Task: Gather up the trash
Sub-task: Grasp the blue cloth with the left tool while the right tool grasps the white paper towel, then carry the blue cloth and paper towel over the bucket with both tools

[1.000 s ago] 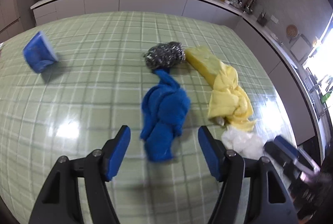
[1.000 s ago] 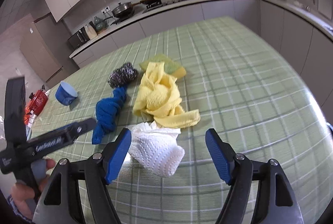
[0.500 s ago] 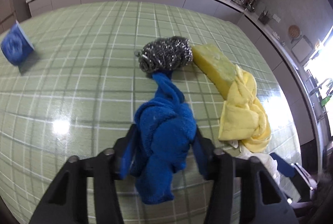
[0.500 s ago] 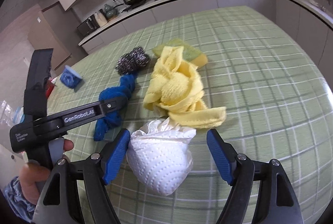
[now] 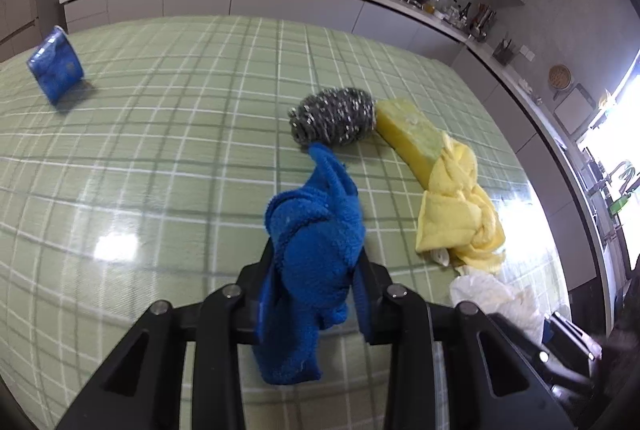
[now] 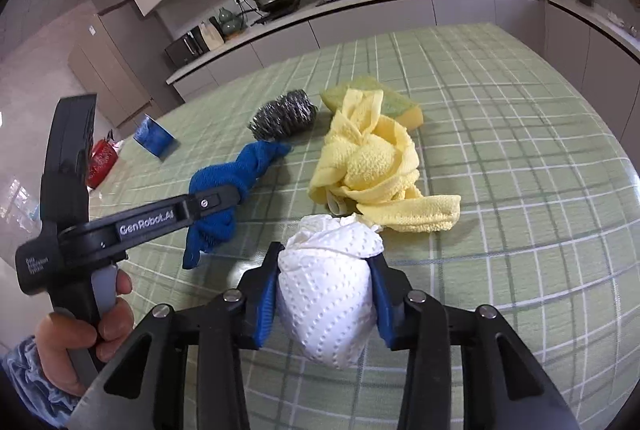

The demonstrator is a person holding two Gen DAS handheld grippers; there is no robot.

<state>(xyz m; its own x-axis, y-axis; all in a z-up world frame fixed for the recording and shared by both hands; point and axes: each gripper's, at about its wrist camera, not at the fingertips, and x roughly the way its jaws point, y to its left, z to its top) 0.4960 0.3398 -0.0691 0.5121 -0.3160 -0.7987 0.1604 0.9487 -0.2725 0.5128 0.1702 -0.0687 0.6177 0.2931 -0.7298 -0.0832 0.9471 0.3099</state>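
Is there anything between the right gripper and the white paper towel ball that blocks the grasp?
No. Nothing is in the way: the right gripper has the paper towel ball directly between its fingers, pressed on both sides. The yellow cloth lies just beyond it.

"GenRobot.AI" on the left gripper [image 6: 224,202] arm.

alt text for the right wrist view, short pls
The right gripper is shut on a crumpled white paper towel over a green checked table. Behind lie a yellow cloth, sponge and steel scourer; at left, the left gripper's jaws are closing on a blue cloth.
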